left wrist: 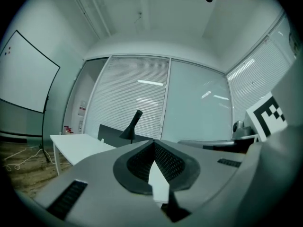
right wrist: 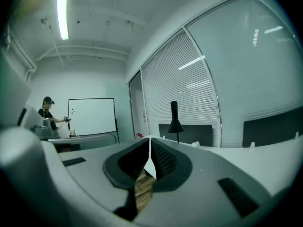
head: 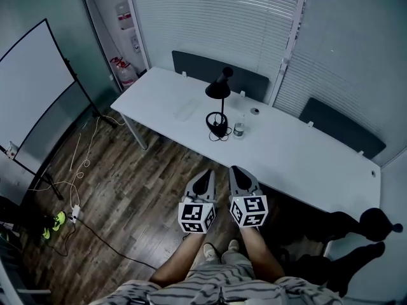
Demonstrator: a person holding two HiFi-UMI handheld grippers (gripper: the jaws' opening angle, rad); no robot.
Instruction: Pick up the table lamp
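The black table lamp [head: 218, 92] stands on the long white table [head: 299, 157], its round base [head: 217, 124] ringed by its coiled cord. It also shows as a cone-shaded lamp [left wrist: 132, 126] in the left gripper view and as the same lamp [right wrist: 175, 122] in the right gripper view. Both grippers hover side by side over the wooden floor, short of the table's near edge and pointing toward the lamp. My left gripper [head: 205, 174] is shut with nothing in it, tips meeting [left wrist: 154, 143]. My right gripper [head: 234, 169] is shut and empty too [right wrist: 150, 139].
A small clear bottle [head: 239, 129] stands right beside the lamp base. Dark partition panels [head: 197, 65] line the table's far edge. A whiteboard on a stand [head: 32, 81] and loose cables [head: 79, 164] occupy the floor at left. A black chair [head: 356, 230] is at right. A person [right wrist: 46, 109] stands by the whiteboard.
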